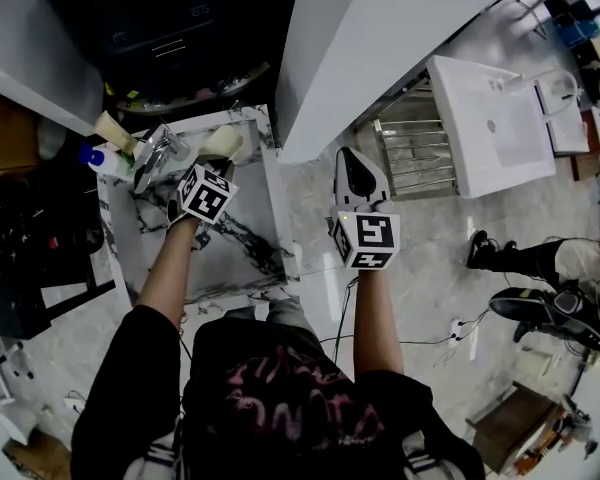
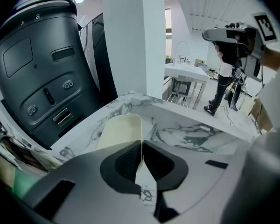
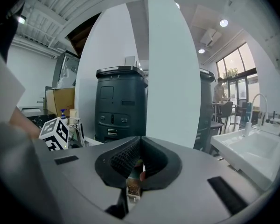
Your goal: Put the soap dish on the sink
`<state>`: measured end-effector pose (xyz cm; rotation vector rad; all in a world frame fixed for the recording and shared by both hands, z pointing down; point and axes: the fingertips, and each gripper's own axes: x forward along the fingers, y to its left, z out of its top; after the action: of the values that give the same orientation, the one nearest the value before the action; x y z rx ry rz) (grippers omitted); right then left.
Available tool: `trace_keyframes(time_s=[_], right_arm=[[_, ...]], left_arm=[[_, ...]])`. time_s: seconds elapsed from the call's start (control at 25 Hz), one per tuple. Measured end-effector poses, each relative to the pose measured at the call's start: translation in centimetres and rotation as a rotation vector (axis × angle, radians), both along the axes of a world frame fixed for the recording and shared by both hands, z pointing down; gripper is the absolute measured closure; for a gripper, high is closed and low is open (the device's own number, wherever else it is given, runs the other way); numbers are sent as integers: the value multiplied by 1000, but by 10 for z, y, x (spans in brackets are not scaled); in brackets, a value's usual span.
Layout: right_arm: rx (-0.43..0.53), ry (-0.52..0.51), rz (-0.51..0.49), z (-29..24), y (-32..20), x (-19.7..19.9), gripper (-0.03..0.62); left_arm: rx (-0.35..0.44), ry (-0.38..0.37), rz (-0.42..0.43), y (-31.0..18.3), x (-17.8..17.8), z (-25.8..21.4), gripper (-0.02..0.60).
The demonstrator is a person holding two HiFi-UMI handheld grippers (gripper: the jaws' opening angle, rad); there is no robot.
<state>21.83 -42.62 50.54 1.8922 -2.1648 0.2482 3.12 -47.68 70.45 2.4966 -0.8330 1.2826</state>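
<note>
**Soap dish at the back right corner of the sink, not yet released**

1. White pillar (image 1: 365,58). It stood just beside the sink's right edge. We logged it as no part of the task.

2. Sink (image 1: 235,253). The top was white marble with dark veins. A faucet (image 1: 155,150) and a blue-capped bottle (image 1: 105,160) stood at its back left. We judged the task close to its end, because the dish was already at the sink's back right corner. What was left, in our judgement, was to settle it flat on the marble, part the jaws and draw off. We could not tell whether its underside already touched the marble.

3. Left gripper (image 2: 141,148). It reached over the sink toward the back. Its fingers were pressed together on the dish's right-hand rim, with the thin edge running down between them.

4. Right gripper (image 3: 140,148). It was held out over the floor to the right of the sink, well apart from the dish. Its fingers were pressed together with nothing between them.

5. Soap dish (image 2: 119,129). It was a plain, smooth cream piece with rounded far corners and a low raised edge. No soap lay in it. It looked rigid. We judged that so thin a rim gave the jaws little to hold.
</note>
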Motion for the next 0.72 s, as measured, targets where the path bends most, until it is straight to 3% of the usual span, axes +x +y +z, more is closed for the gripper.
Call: trace_keyframes(time_s=[0.32, 0.52, 0.72], right_arm=[[-18, 7, 2, 7, 2, 3, 582], [-19, 5, 1, 9, 1, 1, 582], [-18, 0, -10, 6, 1, -5, 582]], left_arm=[[6, 11, -8, -1, 3, 1, 551], [4, 20, -9, 0, 3, -2, 503], [15, 36, -20, 0, 2, -12, 495]])
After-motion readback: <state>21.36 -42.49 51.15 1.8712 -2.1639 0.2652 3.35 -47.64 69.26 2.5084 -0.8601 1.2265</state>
